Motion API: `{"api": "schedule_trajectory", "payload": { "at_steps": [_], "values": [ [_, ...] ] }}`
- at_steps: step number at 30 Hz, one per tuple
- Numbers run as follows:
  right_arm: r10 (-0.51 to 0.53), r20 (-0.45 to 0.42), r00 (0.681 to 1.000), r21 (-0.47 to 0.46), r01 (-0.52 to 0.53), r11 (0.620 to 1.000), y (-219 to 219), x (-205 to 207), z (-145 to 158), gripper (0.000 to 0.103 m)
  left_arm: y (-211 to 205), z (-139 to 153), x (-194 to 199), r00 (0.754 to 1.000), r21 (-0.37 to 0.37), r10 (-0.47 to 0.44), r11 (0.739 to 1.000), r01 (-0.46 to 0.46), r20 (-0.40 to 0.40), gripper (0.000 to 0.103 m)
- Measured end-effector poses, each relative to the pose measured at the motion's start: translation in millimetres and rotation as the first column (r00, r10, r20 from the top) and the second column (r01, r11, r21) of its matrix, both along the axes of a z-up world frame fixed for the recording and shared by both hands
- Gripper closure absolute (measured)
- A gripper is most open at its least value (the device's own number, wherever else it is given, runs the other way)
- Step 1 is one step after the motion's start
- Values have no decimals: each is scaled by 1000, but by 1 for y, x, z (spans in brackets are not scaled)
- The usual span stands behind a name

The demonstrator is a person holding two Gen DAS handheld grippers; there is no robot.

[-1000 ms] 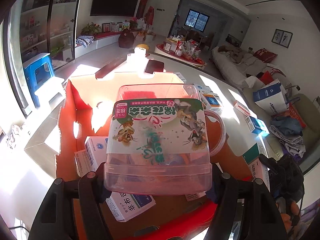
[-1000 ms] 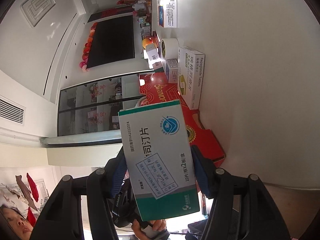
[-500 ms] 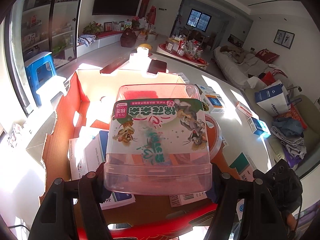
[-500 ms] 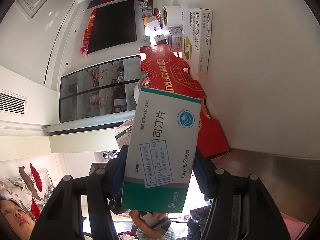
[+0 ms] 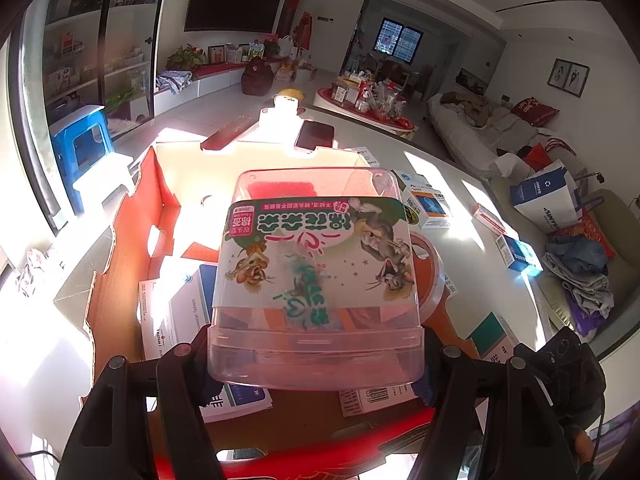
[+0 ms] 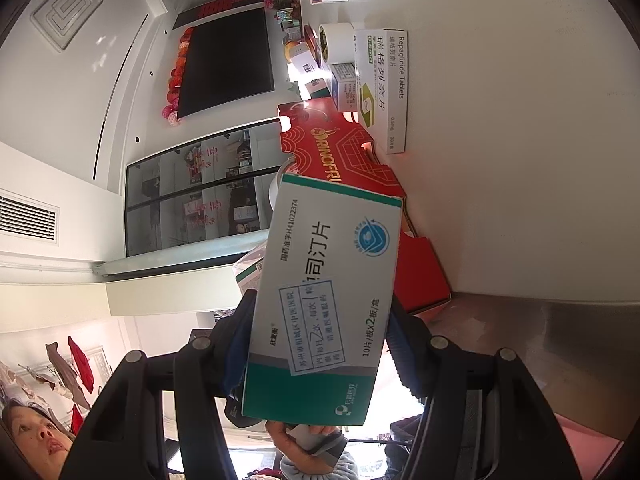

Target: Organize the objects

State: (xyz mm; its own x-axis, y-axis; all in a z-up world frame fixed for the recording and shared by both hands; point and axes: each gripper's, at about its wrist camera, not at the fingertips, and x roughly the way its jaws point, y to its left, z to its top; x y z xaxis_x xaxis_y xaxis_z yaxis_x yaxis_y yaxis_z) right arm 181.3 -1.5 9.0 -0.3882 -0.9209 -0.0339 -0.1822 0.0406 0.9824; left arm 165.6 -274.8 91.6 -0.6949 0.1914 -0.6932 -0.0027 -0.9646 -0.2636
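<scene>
You're mid-packing: left gripper (image 5: 316, 364) jaws clamp the clear tub (image 5: 316, 280) over the red carton (image 5: 132, 216), right gripper (image 6: 316, 354) jaws hold the medicine box (image 6: 324, 292); lower the tub in next.

Hard sunlight floods my left wrist view from the left, burning the rear wall of the red cardboard box (image 5: 256, 148) and the floor beside the blue stool (image 5: 80, 148) to pure white. Sharp-edged sun patches and dark shadows stripe the table (image 5: 472, 280). Glare veils the clear plastic tub (image 5: 316, 280). My right wrist view is evenly lit and softer, the green-and-white medicine box (image 6: 324, 300) crisp. Both frames bow at the edges, with black corners.
</scene>
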Motion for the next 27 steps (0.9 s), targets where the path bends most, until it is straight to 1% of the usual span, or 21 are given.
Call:
{"api": "schedule_trajectory", "payload": {
  "at_steps": [27],
  "values": [
    [-4, -5, 1000, -16, 4, 1000, 5, -1, 2, 42, -2, -1, 0, 1000, -6, 4, 1000, -4, 5, 27]
  ]
}}
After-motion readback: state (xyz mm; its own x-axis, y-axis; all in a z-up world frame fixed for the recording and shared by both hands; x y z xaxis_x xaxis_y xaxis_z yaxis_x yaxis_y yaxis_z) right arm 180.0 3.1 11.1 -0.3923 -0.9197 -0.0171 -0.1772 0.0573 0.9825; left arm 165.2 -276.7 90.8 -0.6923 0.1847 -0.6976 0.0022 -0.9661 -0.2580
